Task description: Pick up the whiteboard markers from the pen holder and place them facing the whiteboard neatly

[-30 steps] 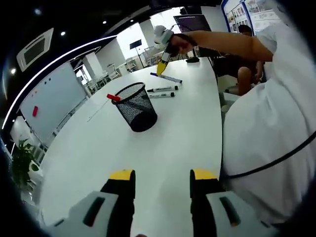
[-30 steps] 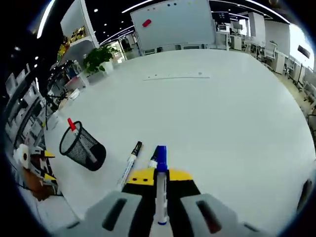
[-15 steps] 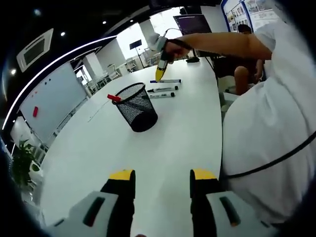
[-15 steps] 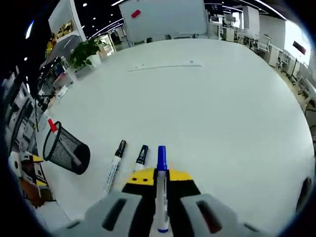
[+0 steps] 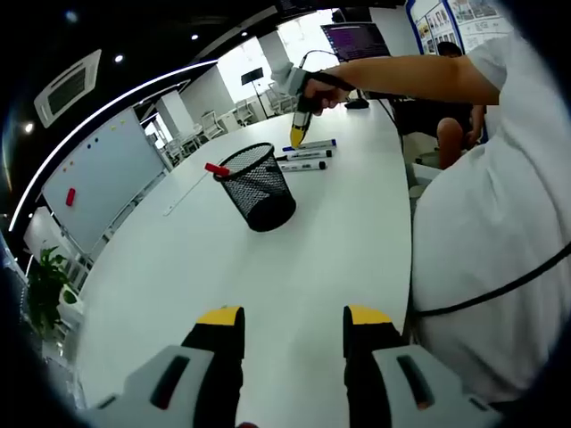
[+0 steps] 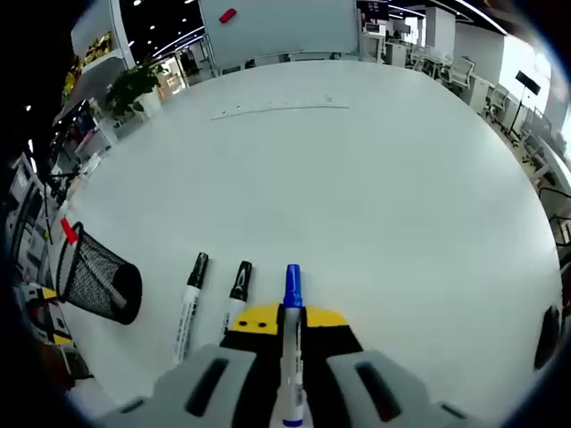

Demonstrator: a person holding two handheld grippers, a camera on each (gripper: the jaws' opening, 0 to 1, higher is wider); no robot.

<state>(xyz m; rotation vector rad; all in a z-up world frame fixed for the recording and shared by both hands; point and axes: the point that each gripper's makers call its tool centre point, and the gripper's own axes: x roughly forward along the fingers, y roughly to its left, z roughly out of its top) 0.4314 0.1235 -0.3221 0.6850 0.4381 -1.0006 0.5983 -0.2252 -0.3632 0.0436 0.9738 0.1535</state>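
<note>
So my right gripper (image 6: 287, 332) has its jaws clamped on the blue-capped whiteboard marker (image 6: 291, 334), cap pointing away from me toward the whiteboard (image 6: 285, 20) on the far wall, because that's the direction they're all supposed to face. I'm holding it low, just right of the two black-capped white markers (image 6: 214, 299) already lying side by side on the white tabletop (image 6: 384, 187) near my edge, caps aimed the same way, so this one should drop in as the third in the row. The black wire-mesh pen holder (image 5: 258, 186) sits toward the middle of the tabletop with a red-capped marker (image 5: 217, 169) poking out of it, so that one's left to fetch, I'd guess. My left gripper (image 5: 293, 332) is just hanging back over the near edge, jaws apart and gripping nothing, out of the way.
</note>
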